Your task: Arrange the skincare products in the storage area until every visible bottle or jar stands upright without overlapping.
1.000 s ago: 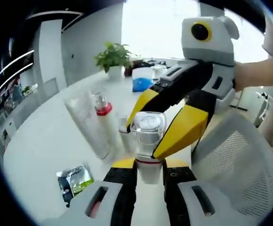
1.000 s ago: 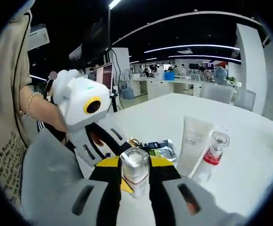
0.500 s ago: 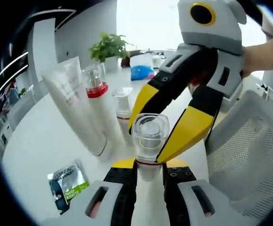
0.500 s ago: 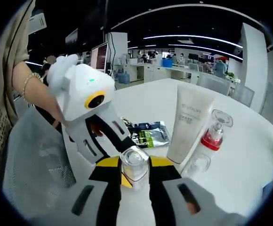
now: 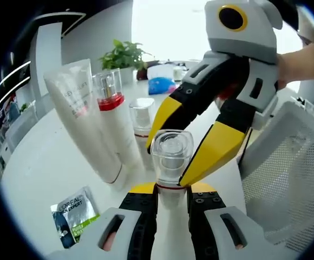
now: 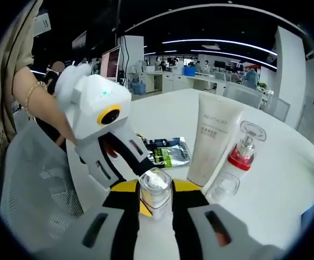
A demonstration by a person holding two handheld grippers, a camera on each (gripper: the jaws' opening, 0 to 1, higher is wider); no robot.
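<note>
Two grippers share one clear-capped pump bottle [image 5: 171, 162], and that double hold looks like the reason it stands straight: in the left gripper view the left gripper [image 5: 171, 201] has its black jaws closed on the bottle's body just below the red collar, while the right gripper [image 5: 192, 142] comes in from the upper right with its yellow-tipped jaws pinched either side of the clear cap. In the right gripper view the same bottle [image 6: 155, 190] sits between that view's own jaws, closed against it low at centre, with the left gripper's white body across from them at upper left, a person's hand behind it. I judge one grip steadies the base while the other guides the top, so the bottle can be set down upright without tipping.

Just beyond the jaws, to their left in the left gripper view, three products already stand in a tight row: a white tube [image 5: 82, 122] on its cap, a tall red-collared pump bottle [image 5: 113, 122] beside it, and a shorter clear-capped bottle [image 5: 142, 127] nearest the held one. They seem to touch rather than overlap. Further left, a flat sachet [image 5: 74, 214] lies on the white tabletop [image 5: 30, 168]. A mesh chair back [image 5: 287, 179] stands to the right of the jaws.
</note>
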